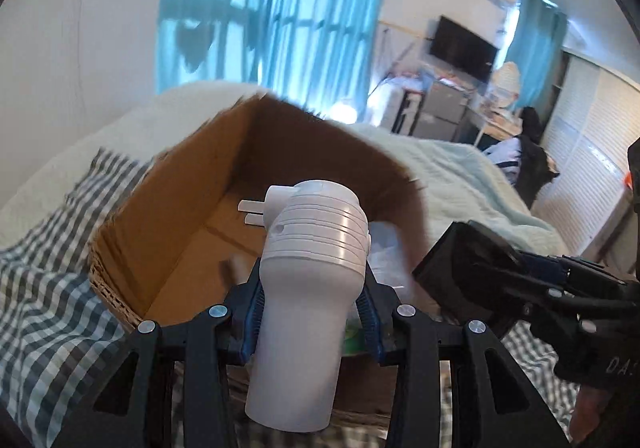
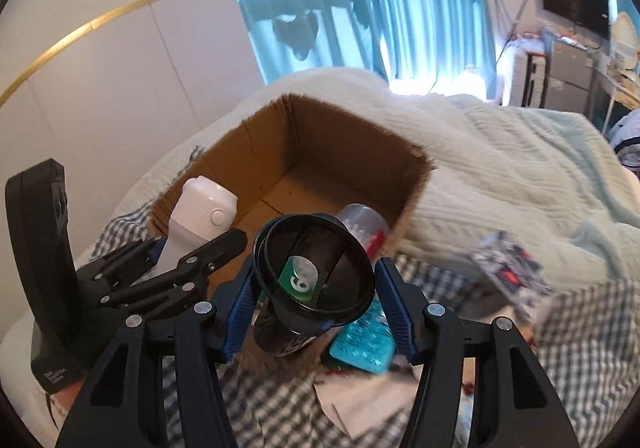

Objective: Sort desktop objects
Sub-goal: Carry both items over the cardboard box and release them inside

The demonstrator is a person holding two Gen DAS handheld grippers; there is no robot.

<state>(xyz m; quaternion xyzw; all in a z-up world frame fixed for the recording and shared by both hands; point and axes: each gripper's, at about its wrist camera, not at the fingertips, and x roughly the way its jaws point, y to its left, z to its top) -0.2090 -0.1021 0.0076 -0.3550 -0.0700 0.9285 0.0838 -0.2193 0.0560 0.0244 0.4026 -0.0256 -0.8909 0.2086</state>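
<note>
My left gripper (image 1: pixel 311 294) is shut on a white plug-in device (image 1: pixel 308 272) with two prongs and holds it over the near edge of an open cardboard box (image 1: pixel 168 216). The same device (image 2: pixel 200 216) and left gripper (image 2: pixel 168 268) show in the right wrist view at the box's (image 2: pixel 352 136) left wall. My right gripper (image 2: pixel 316 292) is shut on a black cup (image 2: pixel 316 280) with a green item inside, just in front of the box. A clear bottle (image 2: pixel 366 228) lies in the box's near right corner.
The box sits on a bed with a checked sheet (image 2: pixel 580 332) and a pale green blanket (image 2: pixel 520 176). A turquoise blister pack (image 2: pixel 366 344), white paper (image 2: pixel 360 400) and a patterned packet (image 2: pixel 508 264) lie before the box. Blue curtains (image 2: pixel 352 0) hang behind.
</note>
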